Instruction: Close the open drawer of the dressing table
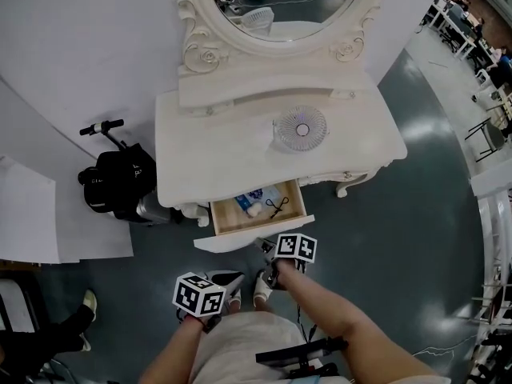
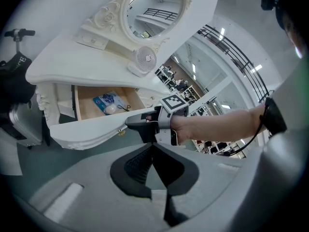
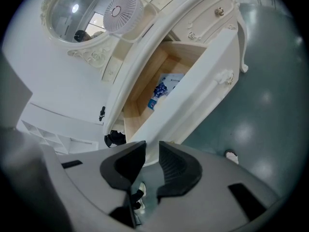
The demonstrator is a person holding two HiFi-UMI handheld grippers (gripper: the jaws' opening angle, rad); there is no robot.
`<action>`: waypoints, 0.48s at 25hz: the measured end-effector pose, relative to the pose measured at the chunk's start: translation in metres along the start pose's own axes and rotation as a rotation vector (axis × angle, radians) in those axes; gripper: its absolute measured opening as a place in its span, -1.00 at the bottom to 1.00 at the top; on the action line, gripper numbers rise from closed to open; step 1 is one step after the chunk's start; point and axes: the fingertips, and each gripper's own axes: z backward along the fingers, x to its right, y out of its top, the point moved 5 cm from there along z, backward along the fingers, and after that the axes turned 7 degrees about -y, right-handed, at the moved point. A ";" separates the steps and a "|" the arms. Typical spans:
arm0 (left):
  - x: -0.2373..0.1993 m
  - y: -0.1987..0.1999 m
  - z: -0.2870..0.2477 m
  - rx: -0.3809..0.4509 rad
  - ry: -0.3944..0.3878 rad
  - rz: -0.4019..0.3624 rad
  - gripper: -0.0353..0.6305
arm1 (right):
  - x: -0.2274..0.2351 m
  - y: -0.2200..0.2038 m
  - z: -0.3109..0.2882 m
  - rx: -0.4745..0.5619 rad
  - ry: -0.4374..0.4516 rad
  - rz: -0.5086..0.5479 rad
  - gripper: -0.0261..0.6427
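The white dressing table (image 1: 200,138) fills the upper middle of the head view, with its oval mirror (image 1: 288,6) at the top edge and a small round fan (image 1: 301,128) standing on the tabletop right of centre. The drawer (image 1: 248,235) juts out of the table's front edge just below the middle of the frame, pulled well open so its wooden bottom shows. Inside it lie a blue packet (image 1: 250,200), a small white item (image 1: 255,210) just beside it and a thin black looped item (image 1: 278,207) towards the drawer's right wall. The right gripper (image 3: 152,146) sits at the lower right of the drawer front, its marker cube just below the white panel. In its own view the two black pads stand a narrow gap apart with nothing clamped between them, and the lower end of the drawer front lies right at their tips; whether they touch it cannot be told. The left gripper (image 2: 153,151) is lower and further left in the head view, well short of the drawer, above the person's lap. In its own view the pad tips meet with nothing held. A black bag (image 1: 120,184) stands on the grey-green floor left of the table.
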 end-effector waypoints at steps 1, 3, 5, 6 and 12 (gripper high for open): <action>-0.001 0.000 0.000 -0.001 0.000 0.001 -0.87 | -0.001 0.002 -0.001 -0.001 -0.001 0.003 -0.64; -0.002 0.002 -0.001 -0.001 0.001 0.005 -0.87 | -0.002 0.005 -0.002 -0.002 0.000 0.006 -0.64; -0.003 0.004 -0.002 -0.001 0.002 0.007 -0.87 | -0.003 0.008 -0.003 -0.001 0.001 0.006 -0.64; -0.004 0.005 -0.002 -0.001 0.003 0.008 -0.87 | -0.003 0.009 -0.004 0.000 0.002 0.005 -0.64; -0.010 0.009 -0.002 0.003 0.006 0.020 -0.87 | -0.006 0.016 -0.008 -0.002 0.008 0.002 -0.61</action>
